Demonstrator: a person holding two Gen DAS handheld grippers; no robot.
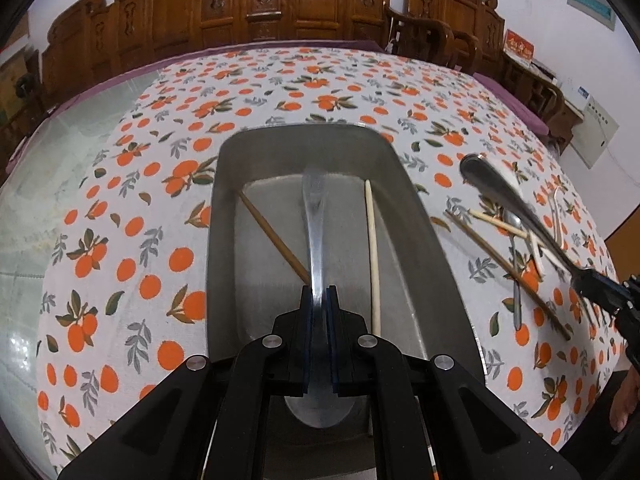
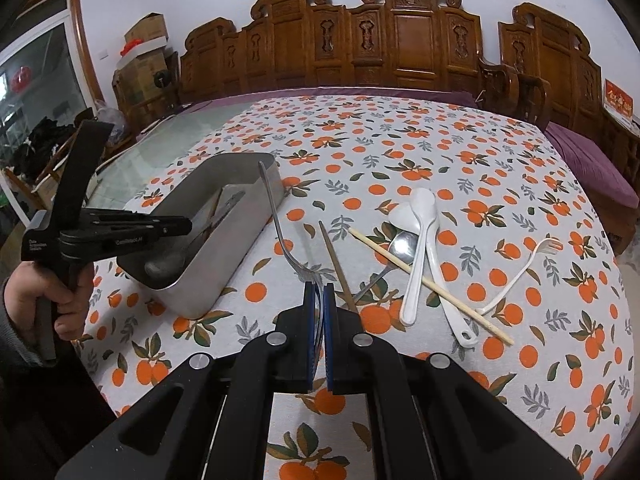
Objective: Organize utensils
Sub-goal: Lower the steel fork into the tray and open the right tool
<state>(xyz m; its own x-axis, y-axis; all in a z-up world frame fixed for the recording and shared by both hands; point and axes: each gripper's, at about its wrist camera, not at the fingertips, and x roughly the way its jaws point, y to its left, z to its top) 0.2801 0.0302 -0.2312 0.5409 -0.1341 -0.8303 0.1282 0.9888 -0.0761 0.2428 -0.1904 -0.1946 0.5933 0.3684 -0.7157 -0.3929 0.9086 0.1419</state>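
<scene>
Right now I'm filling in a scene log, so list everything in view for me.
metal tray: one, silver, left on the tablecloth
chopsticks in tray: two, brown and pale, lying inside
loose chopsticks: two, brown and pale, right of the tray
white spoons: two, crossed on the cloth
loose metal spoon: one, silver, under them
plastic fork: one, white, far right
tablecloth: one, white with oranges
left claw: black, grips held spoon over the tray
right claw: black, grips metal fork

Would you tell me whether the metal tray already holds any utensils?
Yes: two chopsticks lie inside the metal tray.
</scene>
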